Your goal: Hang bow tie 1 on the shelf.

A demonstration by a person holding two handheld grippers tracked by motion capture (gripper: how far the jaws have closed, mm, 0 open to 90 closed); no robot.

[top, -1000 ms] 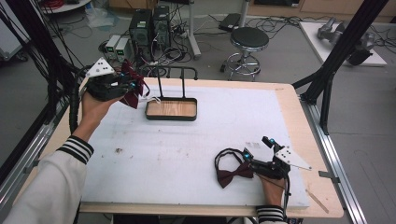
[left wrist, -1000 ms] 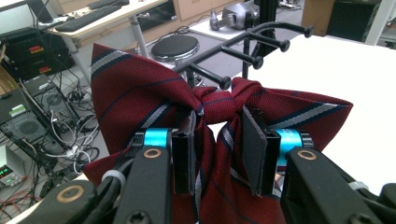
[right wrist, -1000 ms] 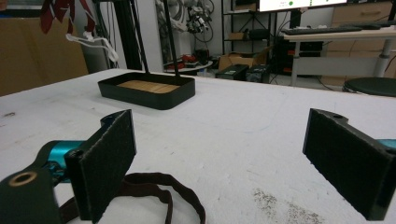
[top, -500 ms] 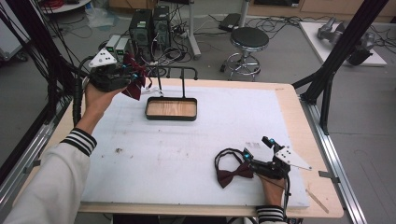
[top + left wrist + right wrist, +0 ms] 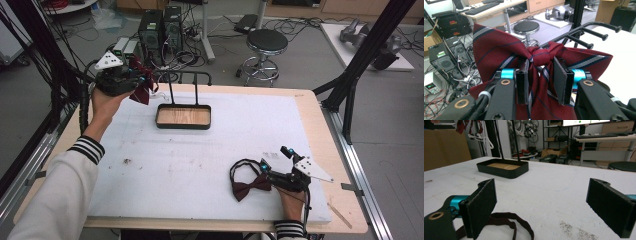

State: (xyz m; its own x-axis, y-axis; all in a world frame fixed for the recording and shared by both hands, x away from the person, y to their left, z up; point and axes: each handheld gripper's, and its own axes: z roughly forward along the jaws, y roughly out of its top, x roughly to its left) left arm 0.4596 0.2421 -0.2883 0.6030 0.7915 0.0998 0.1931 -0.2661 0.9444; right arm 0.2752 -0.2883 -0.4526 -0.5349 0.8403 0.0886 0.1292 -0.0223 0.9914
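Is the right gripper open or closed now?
Open: the right gripper has its jaws wide apart, bare table between; the dark bow tie's strap lies ungripped.

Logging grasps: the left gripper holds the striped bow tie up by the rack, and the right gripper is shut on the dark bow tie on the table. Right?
Not quite. The right gripper is open: the right gripper view shows its jaws wide apart, with the dark bow tie lying ungripped on the table. The left gripper does hold the striped bow tie by the rack.

Even, bright indoor light; soft shadows on the white table (image 5: 200, 150); gripper views sharp close up, backgrounds slightly soft.
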